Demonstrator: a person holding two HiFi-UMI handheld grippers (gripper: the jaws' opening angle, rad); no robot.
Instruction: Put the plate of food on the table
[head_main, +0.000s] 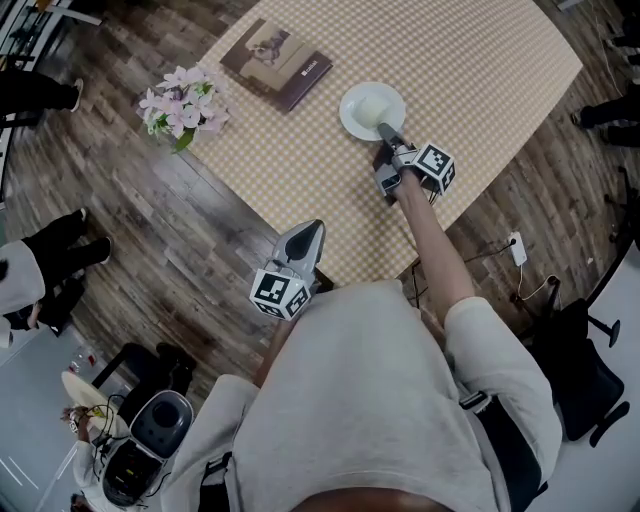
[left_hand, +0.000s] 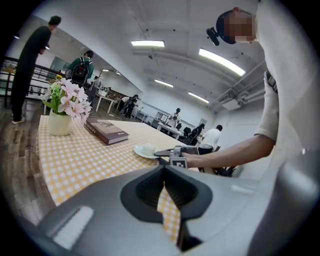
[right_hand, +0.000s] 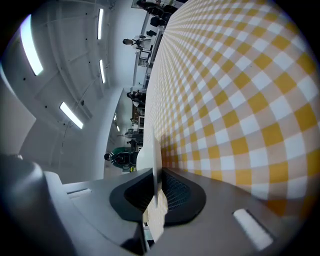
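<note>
A white plate with a pale mound of food lies flat at the checked tablecloth, right of its middle; whether it rests on the cloth I cannot tell. My right gripper is shut on the plate's near rim. In the right gripper view the rim stands edge-on between the pads. The left gripper view shows the plate and the right gripper beyond my left gripper. My left gripper hovers at the table's near edge, shut and holding nothing.
A brown book lies at the table's far left. A vase of pink flowers stands at the left edge. People stand on the wooden floor at left and right. A black chair is at the right.
</note>
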